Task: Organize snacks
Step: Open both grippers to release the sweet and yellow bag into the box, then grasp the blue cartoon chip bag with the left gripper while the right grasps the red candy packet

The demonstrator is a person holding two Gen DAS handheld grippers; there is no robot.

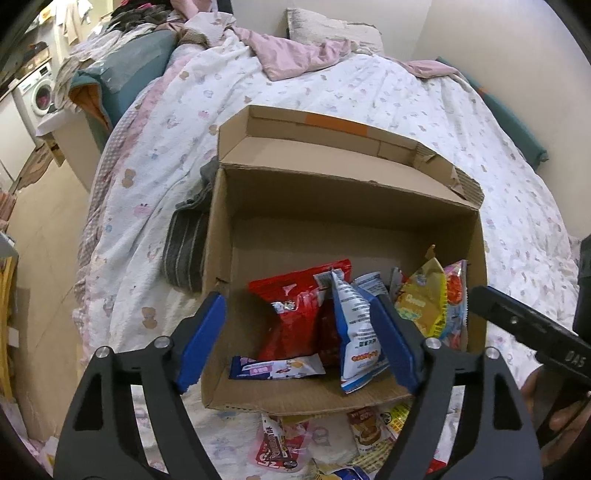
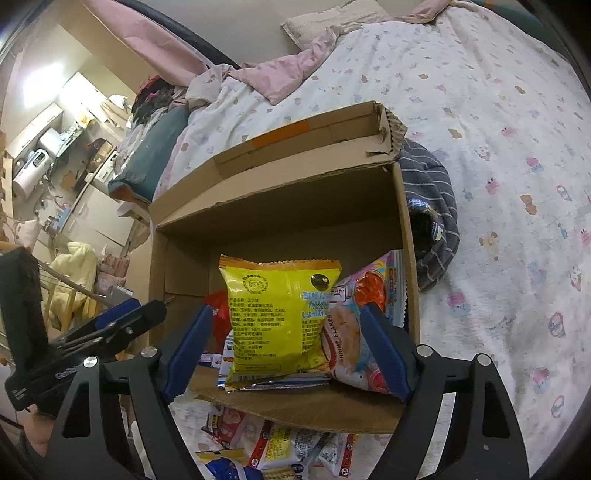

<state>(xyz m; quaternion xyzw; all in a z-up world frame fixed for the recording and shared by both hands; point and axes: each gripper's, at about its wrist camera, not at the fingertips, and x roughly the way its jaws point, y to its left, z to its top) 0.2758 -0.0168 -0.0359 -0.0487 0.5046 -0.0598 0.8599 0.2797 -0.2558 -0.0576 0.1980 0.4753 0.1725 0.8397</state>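
Observation:
An open cardboard box [image 1: 218, 236] stands on the bed. Inside lie a red packet [image 1: 295, 314], a small purple-and-white packet [image 1: 275, 367], and a blue-and-white packet [image 1: 354, 325] that leans by the right pad of my left gripper [image 1: 299, 339]. That gripper is open over the box's near wall. My right gripper [image 2: 286, 350] is also open. An upright yellow packet [image 2: 280, 314] stands between its pads, clear of the left one, and a pink shrimp-flakes packet [image 2: 351, 332] rests beside the right pad. Loose snack packets [image 2: 280, 450] lie on the sheet in front of the box.
A grey striped garment [image 2: 432, 221] is wedged against one side of the box. A pink blanket [image 1: 295, 55] and a pillow [image 1: 332, 29] lie at the head of the bed. The bed's edge drops to the floor at the left [image 1: 48, 229].

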